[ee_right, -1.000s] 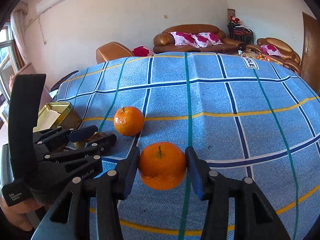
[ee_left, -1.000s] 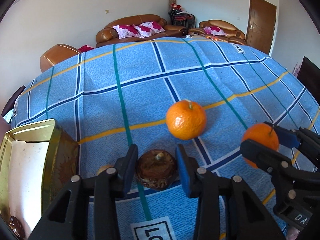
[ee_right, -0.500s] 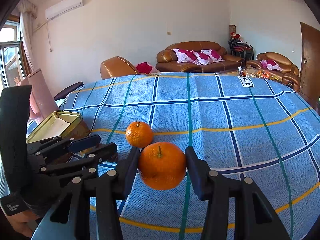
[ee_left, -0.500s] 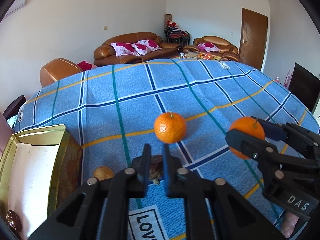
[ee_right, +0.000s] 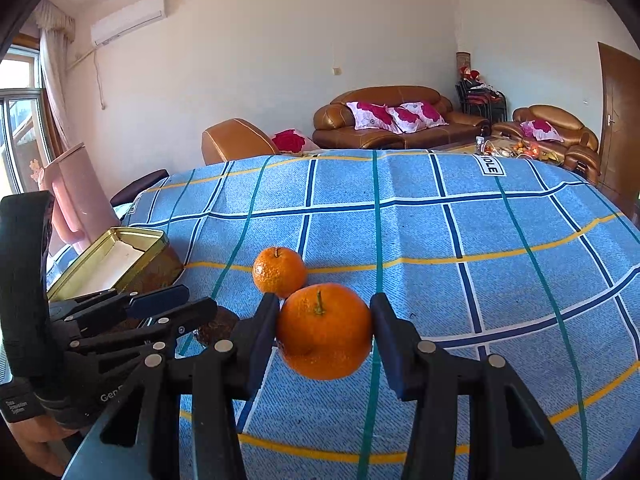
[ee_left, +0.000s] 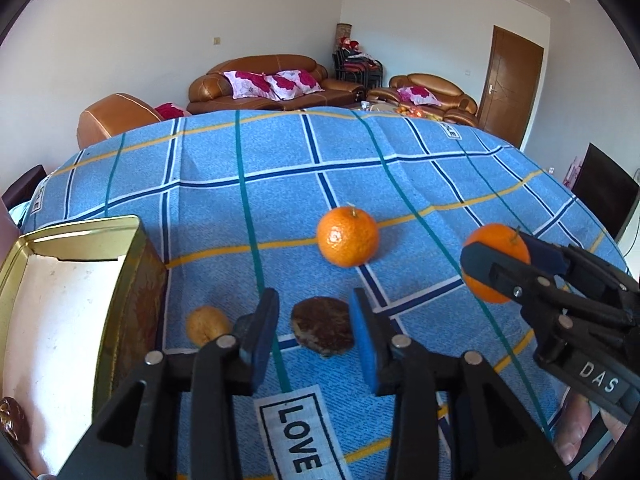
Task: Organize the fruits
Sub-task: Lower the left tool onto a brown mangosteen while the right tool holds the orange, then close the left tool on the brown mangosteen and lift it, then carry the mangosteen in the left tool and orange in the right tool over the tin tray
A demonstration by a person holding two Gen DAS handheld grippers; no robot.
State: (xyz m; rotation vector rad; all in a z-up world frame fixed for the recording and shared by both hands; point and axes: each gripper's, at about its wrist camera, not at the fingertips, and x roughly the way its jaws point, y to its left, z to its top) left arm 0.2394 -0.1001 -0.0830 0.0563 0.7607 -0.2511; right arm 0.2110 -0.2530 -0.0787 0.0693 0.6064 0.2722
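My left gripper (ee_left: pixel 313 312) hovers low over the blue checked cloth. Its jaws are opening, and a dark brown round fruit (ee_left: pixel 322 330) lies on the cloth between the pads (ee_left: pixel 366 344), untouched by them. A small yellowish fruit (ee_left: pixel 206 324) sits just left of the fingers. A loose orange (ee_left: pixel 347 236) rests farther out on the cloth. My right gripper (ee_right: pixel 325 308) is shut on a second orange (ee_right: pixel 324 330) and holds it above the cloth. That held orange (ee_left: pixel 496 260) also appears at the right of the left wrist view.
An open gold tin (ee_left: pixel 80 300) stands at the left, against the cloth's edge, with a dark fruit (ee_left: pixel 8 428) in its near corner. The left gripper (ee_right: pixel 192 300) sits between the tin (ee_right: pixel 112 256) and the right gripper. Sofas and a door lie beyond the table.
The left jaws went from wide around the brown fruit to nearly shut with nothing in them, then parted again. The left gripper drew back and tilted up. The right gripper kept its orange.
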